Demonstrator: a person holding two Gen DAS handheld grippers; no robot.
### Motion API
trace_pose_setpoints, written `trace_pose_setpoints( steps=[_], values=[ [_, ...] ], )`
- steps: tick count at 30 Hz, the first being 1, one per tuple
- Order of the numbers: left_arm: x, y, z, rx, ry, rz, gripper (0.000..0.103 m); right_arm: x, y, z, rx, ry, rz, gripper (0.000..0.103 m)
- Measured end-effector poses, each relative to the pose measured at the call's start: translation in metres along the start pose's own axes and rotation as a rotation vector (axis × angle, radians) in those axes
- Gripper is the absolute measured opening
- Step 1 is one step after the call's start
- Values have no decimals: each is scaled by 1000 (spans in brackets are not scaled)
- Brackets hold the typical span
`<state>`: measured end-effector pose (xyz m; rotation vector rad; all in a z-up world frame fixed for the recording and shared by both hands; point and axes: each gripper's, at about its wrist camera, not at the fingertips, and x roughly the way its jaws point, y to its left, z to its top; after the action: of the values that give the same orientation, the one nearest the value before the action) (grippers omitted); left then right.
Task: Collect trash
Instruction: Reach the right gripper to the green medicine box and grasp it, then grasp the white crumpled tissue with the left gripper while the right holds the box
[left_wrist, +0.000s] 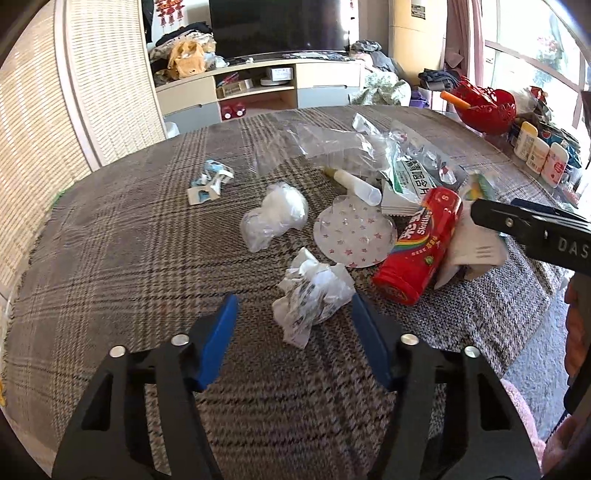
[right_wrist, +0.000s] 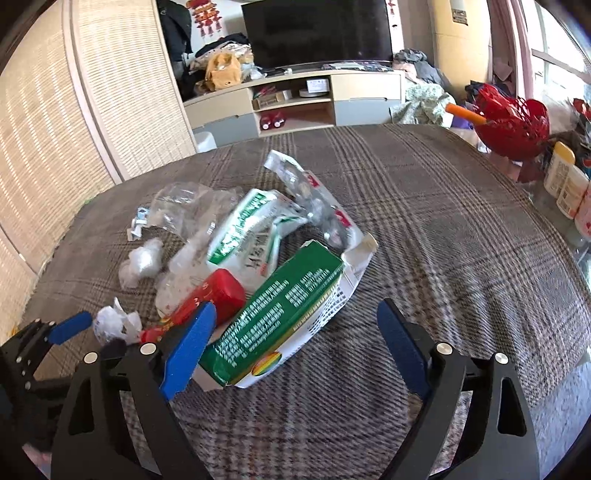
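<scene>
Trash lies scattered on a plaid tablecloth (left_wrist: 110, 258). My left gripper (left_wrist: 293, 302) is open, and a crumpled white wrapper (left_wrist: 314, 299) sits between its blue fingertips, close to the right pad. Beyond it lie a red Skittles tube (left_wrist: 421, 247), a clear star-printed lid (left_wrist: 354, 232) and a wad of clear plastic (left_wrist: 275, 218). My right gripper (right_wrist: 297, 308) is open around the near end of a green-and-white box (right_wrist: 280, 314), its left pad close to the box's side. A green-and-white bag (right_wrist: 251, 229) lies behind the box.
A red basket (right_wrist: 517, 125) and several small bottles (left_wrist: 539, 155) stand along the table's right edge. A torn blue-and-white wrapper (left_wrist: 210, 181) and clear plastic bags (left_wrist: 332, 147) lie farther back. A woven screen (left_wrist: 55, 129) stands at the left, a TV cabinet (left_wrist: 258, 85) beyond.
</scene>
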<state>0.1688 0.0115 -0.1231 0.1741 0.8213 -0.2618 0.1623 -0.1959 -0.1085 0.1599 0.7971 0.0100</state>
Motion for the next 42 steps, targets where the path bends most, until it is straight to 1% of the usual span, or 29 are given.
trace_pose_setpoints(
  steps=[3, 4, 5, 7, 8, 10, 13, 15, 17, 18, 20, 23, 26, 29, 34, 37, 42],
  values=[
    [3, -3, 2, 5, -1, -14, 53, -1, -12, -3, 20, 3, -10, 85],
    [5, -4, 2, 5, 0, -21, 49, -2, -14, -3, 26, 4, -9, 83],
    [7, -6, 3, 7, 4, -30, 45, -2, -17, -3, 36, 5, -3, 79],
    [10, -8, 4, 10, 11, -41, 41, -1, -22, -4, 58, 22, 37, 75],
    [12, -9, 3, 12, 15, -46, 40, 1, -23, -4, 70, 35, 62, 73],
    [14, -11, 2, 18, 21, -53, 40, 5, -23, -4, 91, 53, 98, 73],
    [15, -14, 2, 26, 22, -57, 38, 8, -18, -4, 91, 58, 105, 71],
    [15, -15, 1, 30, 23, -60, 35, 13, -13, -3, 87, 72, 125, 68],
    [15, -15, 1, 34, 21, -61, 32, 18, -6, -2, 81, 88, 153, 59],
    [15, -15, 1, 35, 19, -62, 32, 19, -3, -2, 76, 86, 155, 58],
    [15, -14, 1, 33, 14, -68, 29, 18, 2, -1, 64, 79, 162, 49],
    [13, -11, 0, 25, 1, -79, 26, 14, 6, 0, 45, 69, 183, 43],
    [11, -10, 0, 22, -6, -78, 24, 9, 8, -2, 32, 57, 195, 38],
    [3, -9, 0, 14, -13, -73, 23, -2, 8, -1, 21, 35, 204, 36],
    [-17, -15, 7, 21, -41, -48, 21, -25, 9, 0, -6, -12, 182, 31],
    [-35, -21, 11, 28, -65, -30, 21, -40, 5, 3, -10, -39, 179, 29],
    [-72, -35, 13, 26, -112, -10, 21, -74, -2, 4, -20, -98, 191, 29]
  ],
)
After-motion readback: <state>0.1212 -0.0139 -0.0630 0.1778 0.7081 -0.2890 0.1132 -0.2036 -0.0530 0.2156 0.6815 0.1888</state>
